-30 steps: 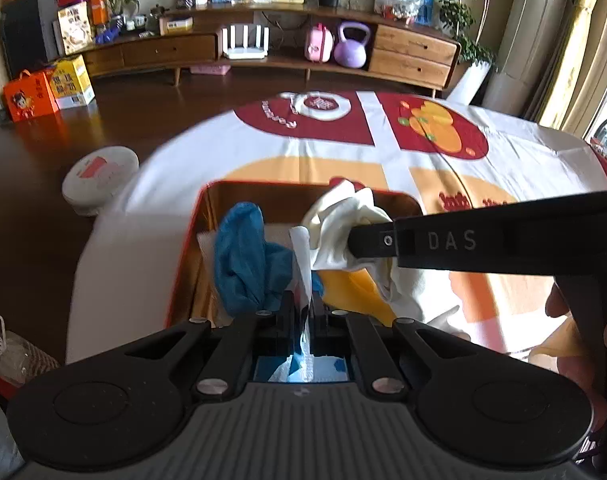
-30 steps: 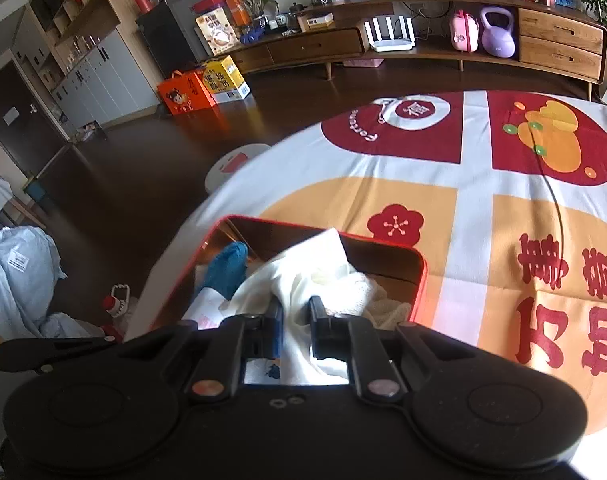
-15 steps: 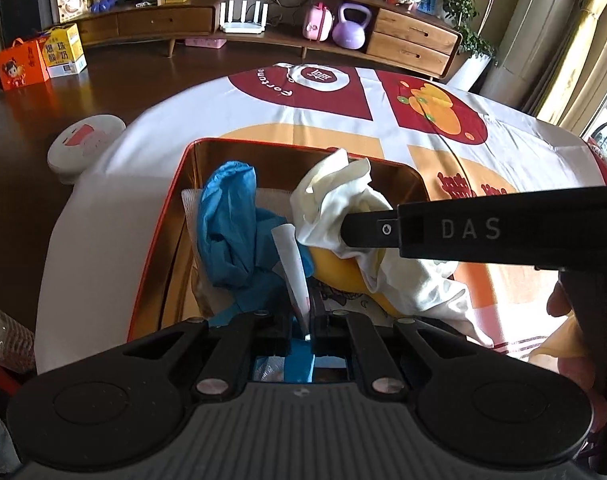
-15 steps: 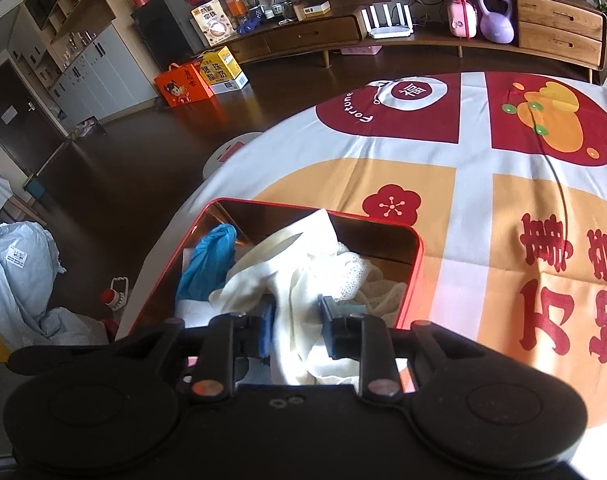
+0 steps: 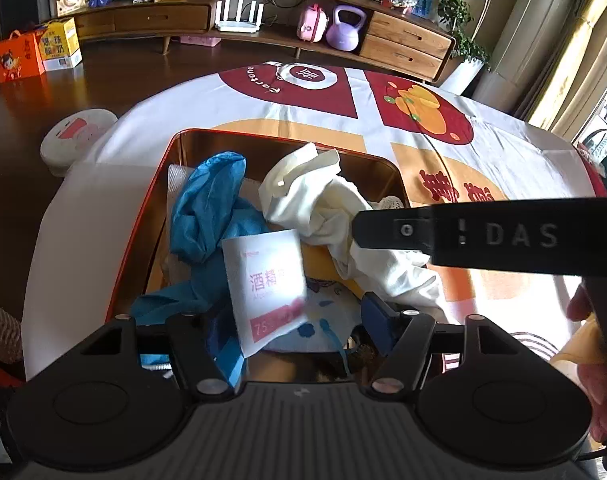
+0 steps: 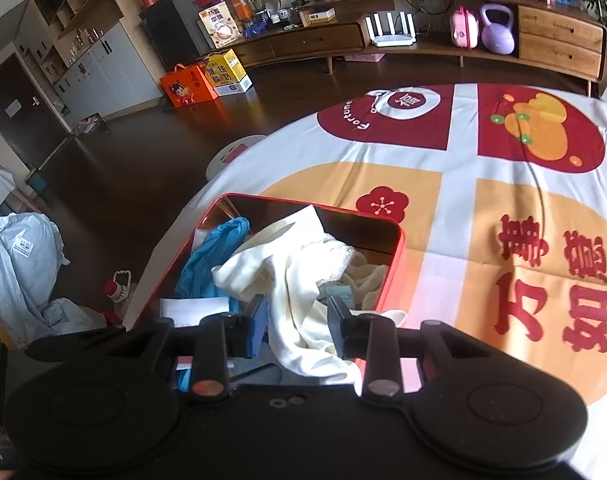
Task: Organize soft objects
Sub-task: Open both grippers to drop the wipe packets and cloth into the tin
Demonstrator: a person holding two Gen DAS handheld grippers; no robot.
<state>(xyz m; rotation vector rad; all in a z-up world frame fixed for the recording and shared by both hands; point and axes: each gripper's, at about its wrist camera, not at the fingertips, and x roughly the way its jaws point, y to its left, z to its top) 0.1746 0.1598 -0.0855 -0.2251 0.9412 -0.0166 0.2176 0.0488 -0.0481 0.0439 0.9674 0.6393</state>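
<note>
- Plainly, the left tongs (image 5: 299, 328) were opening, the wipe sachet (image 5: 265, 284) loose between them above the red tin (image 5: 143, 216) at the desk's (image 5: 103, 184) near left; it could slide off the blue glove (image 5: 211, 216).
- Right tongs (image 6: 295, 320) were opening around the cream cloth (image 6: 295, 280); its tail, draped over the near rim, could drag it out.
- Earlier, both tongs pinched shut; the sachet stood edge-on.
</note>
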